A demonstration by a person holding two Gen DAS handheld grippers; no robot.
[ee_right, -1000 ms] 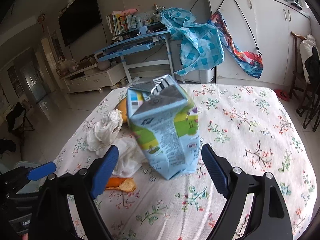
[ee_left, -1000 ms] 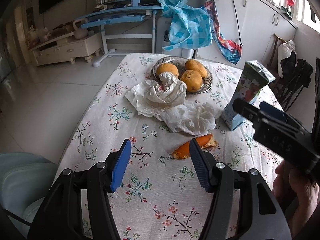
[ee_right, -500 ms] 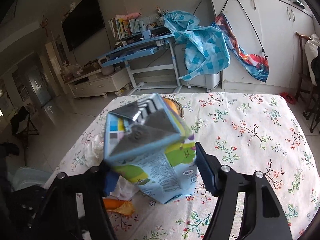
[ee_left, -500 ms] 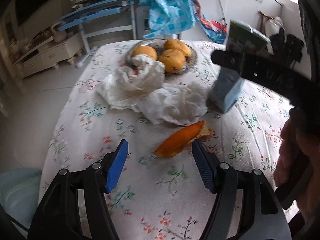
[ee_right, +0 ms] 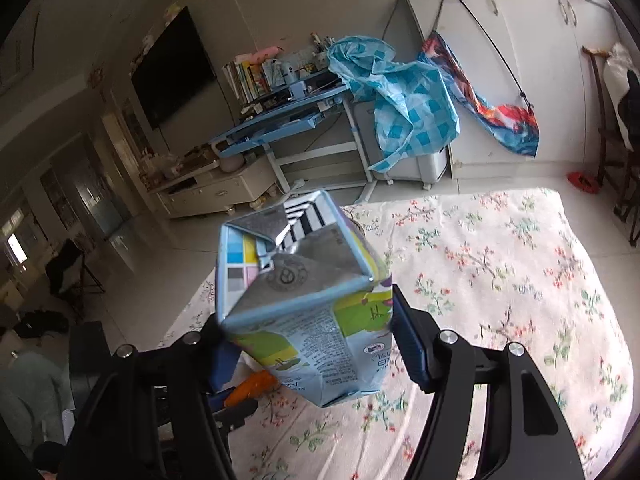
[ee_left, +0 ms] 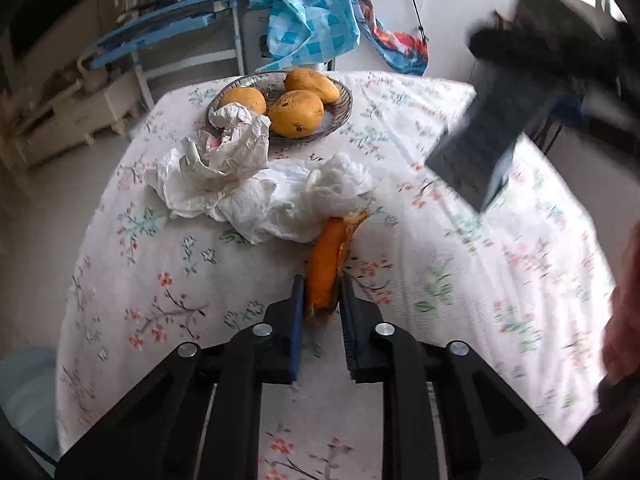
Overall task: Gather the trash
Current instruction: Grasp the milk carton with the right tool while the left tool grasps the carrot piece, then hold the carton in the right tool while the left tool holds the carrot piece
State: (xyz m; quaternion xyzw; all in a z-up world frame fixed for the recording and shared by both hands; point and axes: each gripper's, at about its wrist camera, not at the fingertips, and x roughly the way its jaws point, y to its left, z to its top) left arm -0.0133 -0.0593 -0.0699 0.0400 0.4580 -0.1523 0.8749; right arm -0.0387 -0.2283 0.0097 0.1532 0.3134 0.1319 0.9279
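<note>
An orange fruit peel [ee_left: 326,256] lies on the flowered tablecloth [ee_left: 160,280], and my left gripper [ee_left: 321,284] is closing on its near end, both pads against it. Just beyond the peel sit crumpled white paper [ee_left: 224,160] and a wad of white tissue [ee_left: 304,196]. My right gripper [ee_right: 310,336] is shut on a light-blue drink carton [ee_right: 304,312], tilted and held off the table. That carton [ee_left: 480,148] shows blurred in the air at the right of the left wrist view. The peel [ee_right: 256,386] peeks out under the carton.
A metal plate [ee_left: 344,108] with three yellow mangoes [ee_left: 296,114] stands at the table's far side, touching the paper. A pale bin [ee_left: 24,392] sits on the floor off the table's left edge. A person's hand [ee_left: 624,308] is at the right.
My left gripper moved forward and down onto the peel and its jaws closed from wide apart. My right gripper closed on the carton and lifted it off the table.
</note>
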